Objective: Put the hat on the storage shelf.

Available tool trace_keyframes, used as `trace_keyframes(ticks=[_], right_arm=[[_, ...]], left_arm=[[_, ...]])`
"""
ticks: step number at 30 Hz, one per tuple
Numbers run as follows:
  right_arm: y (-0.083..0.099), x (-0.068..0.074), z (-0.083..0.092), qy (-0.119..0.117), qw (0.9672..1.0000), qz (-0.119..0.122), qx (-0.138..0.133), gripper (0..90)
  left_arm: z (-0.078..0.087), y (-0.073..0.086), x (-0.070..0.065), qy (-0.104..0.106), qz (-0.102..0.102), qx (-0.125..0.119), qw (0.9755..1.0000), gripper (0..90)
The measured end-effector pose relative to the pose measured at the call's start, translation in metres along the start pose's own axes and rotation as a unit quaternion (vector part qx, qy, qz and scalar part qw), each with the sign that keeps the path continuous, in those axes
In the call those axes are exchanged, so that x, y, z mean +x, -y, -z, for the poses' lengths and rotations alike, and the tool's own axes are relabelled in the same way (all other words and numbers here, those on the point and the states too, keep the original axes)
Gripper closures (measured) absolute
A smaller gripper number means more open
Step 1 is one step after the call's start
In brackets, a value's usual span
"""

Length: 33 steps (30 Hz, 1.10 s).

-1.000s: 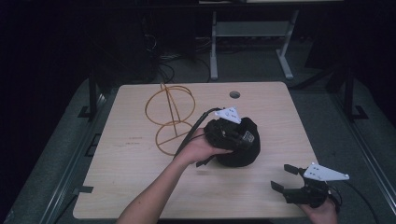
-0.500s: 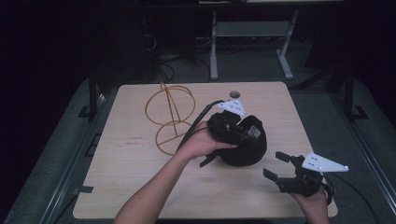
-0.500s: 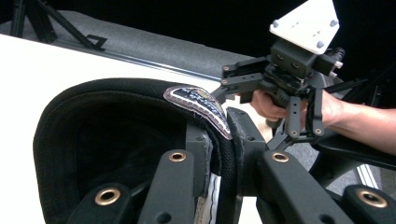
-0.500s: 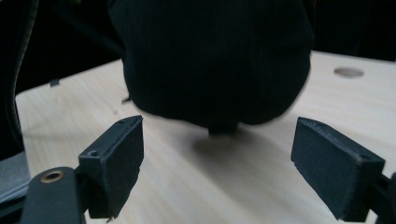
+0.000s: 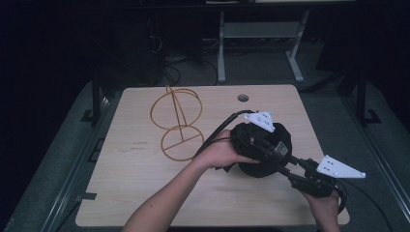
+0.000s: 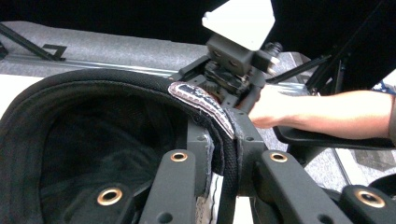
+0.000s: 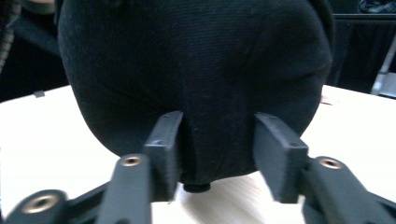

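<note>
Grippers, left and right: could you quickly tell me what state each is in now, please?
Left gripper: shut on the black fabric cap's rim.
Right gripper: jaws have just been closing around the cap's crown, pads pressing it.

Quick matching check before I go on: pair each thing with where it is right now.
Things:
1. left gripper
2. right gripper
3. wire stand
4. round hole

Places:
A. near the table's far edge
B. jaws on either side of the black cap's crown
C. on the table, left of the cap
D. clamped on the cap's rim

Pairs: 1-D, 2-B, 3-C, 4-A.
The right gripper's jaws have just been closing, with the crown between them.
</note>
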State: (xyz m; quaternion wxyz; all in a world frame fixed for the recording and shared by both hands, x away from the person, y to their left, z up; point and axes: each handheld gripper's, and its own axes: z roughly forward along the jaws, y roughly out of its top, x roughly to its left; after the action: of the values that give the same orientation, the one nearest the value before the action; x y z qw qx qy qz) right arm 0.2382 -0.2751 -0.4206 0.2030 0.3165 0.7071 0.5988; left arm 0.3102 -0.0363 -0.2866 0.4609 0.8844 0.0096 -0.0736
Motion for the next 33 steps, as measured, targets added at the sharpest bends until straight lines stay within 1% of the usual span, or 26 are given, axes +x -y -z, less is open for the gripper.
trace_keyframes(ticks=[1, 3, 5, 7, 9, 11, 12, 15, 18, 21, 23, 24, 25, 27, 29, 30, 31, 33], right_arm=[[0.000, -0.001, 0.001, -0.005, 1.0000, -0.003, 0.000, 58.7], [0.000, 0.000, 0.002, -0.009, 0.9999, 0.003, -0.004, 67.1], [0.000, 0.000, 0.003, -0.018, 0.9998, 0.004, -0.005, 75.9], [-0.001, 0.001, 0.003, -0.021, 0.9997, 0.008, -0.003, 81.1], [-0.002, 0.001, 0.003, -0.025, 0.9997, 0.004, -0.001, 83.5], [-0.004, 0.001, 0.003, -0.028, 0.9996, 0.002, 0.004, 85.3], [-0.005, 0.002, 0.004, -0.027, 0.9996, 0.004, 0.006, 85.8], [-0.010, 0.001, 0.006, -0.025, 0.9997, 0.001, 0.007, 86.6], [-0.017, 0.000, 0.008, -0.024, 0.9997, 0.000, 0.007, 86.9], [-0.025, -0.001, 0.010, -0.020, 0.9997, 0.005, 0.014, 87.1], [-0.030, -0.002, 0.010, -0.020, 0.9996, 0.012, 0.017, 87.2], [-0.032, -0.002, 0.010, -0.019, 0.9995, 0.011, 0.022, 87.3], [-0.034, -0.003, 0.010, -0.018, 0.9994, 0.013, 0.025, 87.2], [-0.037, -0.004, 0.010, -0.020, 0.9992, 0.010, 0.032, 87.3], [-0.041, -0.005, 0.010, -0.022, 0.9991, 0.012, 0.034, 87.3], [-0.042, -0.006, 0.010, -0.023, 0.9991, 0.009, 0.036, 87.3], [-0.044, -0.007, 0.010, -0.023, 0.9990, 0.013, 0.035, 87.3], [-0.046, -0.007, 0.009, -0.024, 0.9989, 0.011, 0.040, 87.3]], left_arm=[[-0.001, 0.000, -0.001, 0.001, -0.001, 0.000, 1.0000, 80.5], [-0.001, 0.000, -0.001, 0.003, -0.004, 0.003, 1.0000, 80.6], [0.001, 0.000, 0.000, 0.002, -0.002, 0.003, 1.0000, 80.5], [0.002, 0.001, 0.001, -0.001, 0.001, 0.001, 1.0000, 80.5], [0.005, 0.002, 0.002, -0.005, 0.001, 0.001, 1.0000, 80.4], [0.007, 0.004, 0.002, -0.012, 0.002, 0.001, 0.9999, 79.8], [0.008, 0.004, 0.002, -0.018, -0.002, 0.003, 0.9998, 78.9], [0.013, 0.005, 0.000, -0.045, -0.005, 0.008, 0.9990, 74.9], [0.018, 0.006, -0.001, -0.064, -0.009, 0.016, 0.9978, 69.8], [0.025, 0.009, -0.002, -0.079, -0.007, 0.017, 0.9967, 61.9], [0.029, 0.011, -0.003, -0.088, -0.009, 0.022, 0.9958, 58.4], [0.032, 0.012, -0.004, -0.095, -0.008, 0.025, 0.9952, 56.3], [0.034, 0.014, -0.005, -0.098, -0.009, 0.026, 0.9949, 54.6], [0.038, 0.017, -0.006, -0.103, -0.008, 0.022, 0.9944, 52.3], [0.042, 0.020, -0.007, -0.108, -0.007, 0.021, 0.9939, 50.2], [0.044, 0.022, -0.007, -0.110, -0.007, 0.021, 0.9937, 49.7], [0.046, 0.025, -0.008, -0.115, -0.010, 0.023, 0.9930, 48.9], [0.049, 0.029, -0.009, -0.122, -0.009, 0.022, 0.9923, 46.7]])
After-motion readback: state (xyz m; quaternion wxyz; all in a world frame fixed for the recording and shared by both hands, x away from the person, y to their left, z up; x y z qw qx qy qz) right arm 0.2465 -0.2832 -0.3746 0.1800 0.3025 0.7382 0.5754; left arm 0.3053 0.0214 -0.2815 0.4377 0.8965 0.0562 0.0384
